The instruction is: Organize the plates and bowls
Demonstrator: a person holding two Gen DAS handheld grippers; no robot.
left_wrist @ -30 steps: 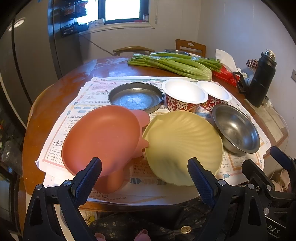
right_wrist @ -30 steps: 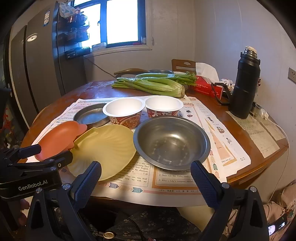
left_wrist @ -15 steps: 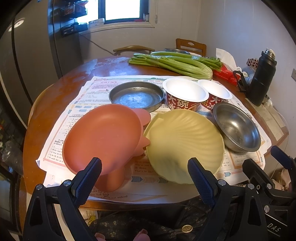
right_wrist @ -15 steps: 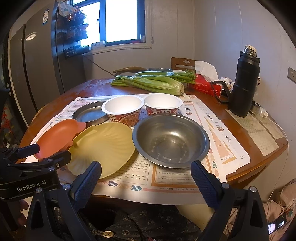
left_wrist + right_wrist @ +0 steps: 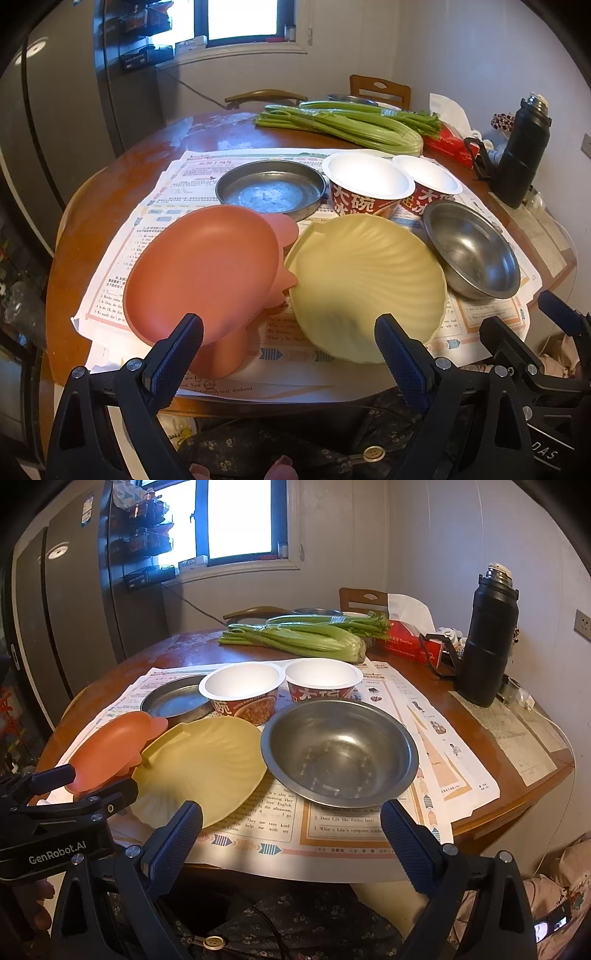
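An orange plate (image 5: 201, 271) (image 5: 107, 751) and a yellow shell-shaped plate (image 5: 365, 284) (image 5: 201, 768) lie side by side near the table's front edge. To their right is a steel bowl (image 5: 474, 251) (image 5: 340, 751). Behind them stand a flat steel dish (image 5: 271, 190) (image 5: 177, 701) and two red-and-white paper bowls (image 5: 369, 184) (image 5: 242, 690). My left gripper (image 5: 288, 354) hangs open just short of the two plates, holding nothing. In front of the steel bowl my right gripper (image 5: 291, 840) is open too and holds nothing.
Newspaper sheets (image 5: 369, 827) cover the round wooden table (image 5: 122, 173). Celery (image 5: 343, 123), a red tissue box (image 5: 412, 642) and a black flask (image 5: 487, 638) stand at the back and right. Chairs and a fridge lie beyond. A person's lap is below.
Both grippers have edged slightly closer to the table; the dishes sit a little nearer in view. Nothing was taken hold of or moved.
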